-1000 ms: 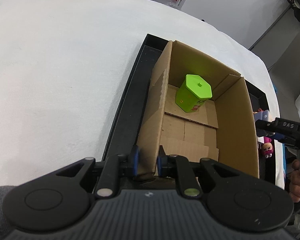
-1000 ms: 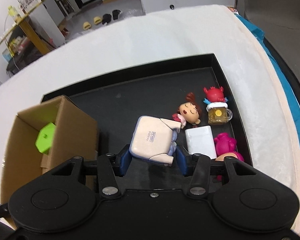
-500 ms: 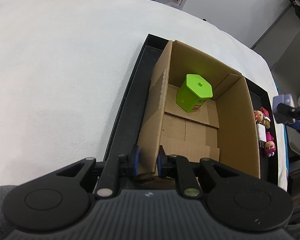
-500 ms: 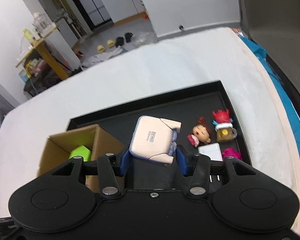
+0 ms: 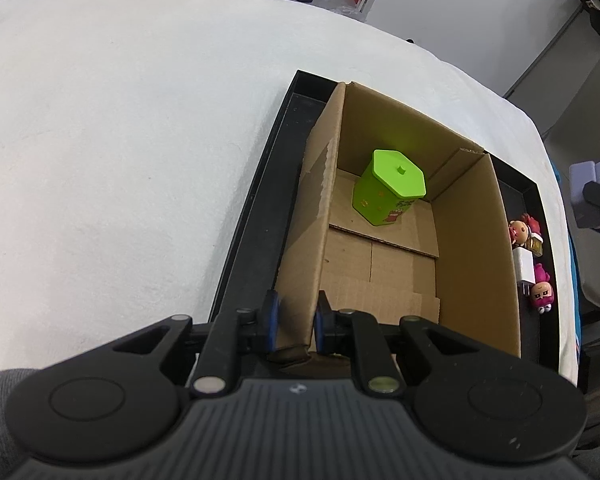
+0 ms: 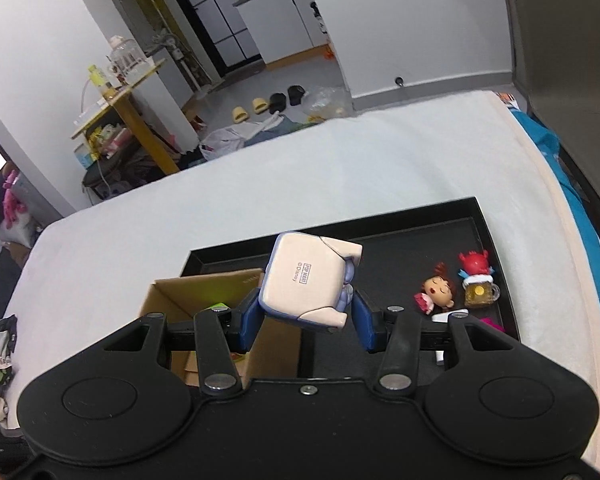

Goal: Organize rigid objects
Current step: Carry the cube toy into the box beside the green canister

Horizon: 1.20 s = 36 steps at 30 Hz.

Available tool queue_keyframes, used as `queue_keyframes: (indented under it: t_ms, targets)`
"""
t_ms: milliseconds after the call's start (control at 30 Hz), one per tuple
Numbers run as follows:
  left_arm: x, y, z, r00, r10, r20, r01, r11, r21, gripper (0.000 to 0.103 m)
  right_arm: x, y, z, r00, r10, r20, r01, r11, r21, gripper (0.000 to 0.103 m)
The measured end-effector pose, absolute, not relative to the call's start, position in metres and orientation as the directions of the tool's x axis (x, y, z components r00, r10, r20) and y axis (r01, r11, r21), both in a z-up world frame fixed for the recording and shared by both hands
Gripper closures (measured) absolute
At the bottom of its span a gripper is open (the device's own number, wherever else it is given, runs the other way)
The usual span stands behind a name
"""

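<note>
Left wrist view looks down into an open cardboard box (image 5: 472,240) that stands inside a black tray (image 5: 256,216) on a white-covered surface (image 5: 120,140). The left gripper (image 5: 294,322) has its blue-padded fingers (image 5: 269,318) closed on the near left wall of the box — one pad outside the wall, one inside. Within the box, toward its far end, a lime-green hexagonal container (image 5: 388,188) with a lid stands slightly tilted on the cardboard floor flaps. Just right of the box, in the strip of tray left free, lie several small figurines (image 5: 540,292) and a white block (image 5: 523,266). Beyond the box's right wall, at the picture's edge, part of a pale lilac toy (image 5: 590,192) shows in mid-air.

From the right wrist view, the right gripper (image 6: 306,320) holds that toy — a cream and lilac figure base (image 6: 306,284) printed "POP MART" and "Disney" — clamped between its blue fingers (image 6: 249,322), raised clear of the tray (image 6: 388,226). Under it and to the left is the box (image 6: 204,286), a glimpse of green showing inside. Right of the box on the tray floor lie a red-haired doll head (image 6: 438,290), a red figure on a yellow beer mug (image 6: 478,280), and slivers of the white block (image 6: 448,316) and a pink toy (image 6: 494,324), mostly hidden by the gripper body.
</note>
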<state>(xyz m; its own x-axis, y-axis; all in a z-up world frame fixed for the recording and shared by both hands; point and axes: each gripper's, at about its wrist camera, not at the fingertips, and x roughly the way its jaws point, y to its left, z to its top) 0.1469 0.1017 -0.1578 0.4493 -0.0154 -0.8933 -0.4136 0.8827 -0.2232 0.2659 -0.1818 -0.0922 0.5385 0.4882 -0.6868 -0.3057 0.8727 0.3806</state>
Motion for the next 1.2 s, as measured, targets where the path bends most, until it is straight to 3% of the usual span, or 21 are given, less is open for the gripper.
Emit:
queue_keyframes:
  t_ms: [600, 1200]
  targets:
    - [0.145, 0.104, -0.159, 0.456, -0.031, -0.889, -0.402, 0.884, -0.237, 0.087, 0.254, -0.137, -0.086, 0.492, 0.57, -0.658, -0.404, 0.819, 0.407, 0.056]
    - [0.138, 0.116, -0.163, 0.483, -0.095, -0.87, -0.381, 0.872, -0.307, 0.086, 0.244, -0.075, -0.117, 0.354, 0.597, -0.719, -0.447, 0.784, 0.431, 0.056]
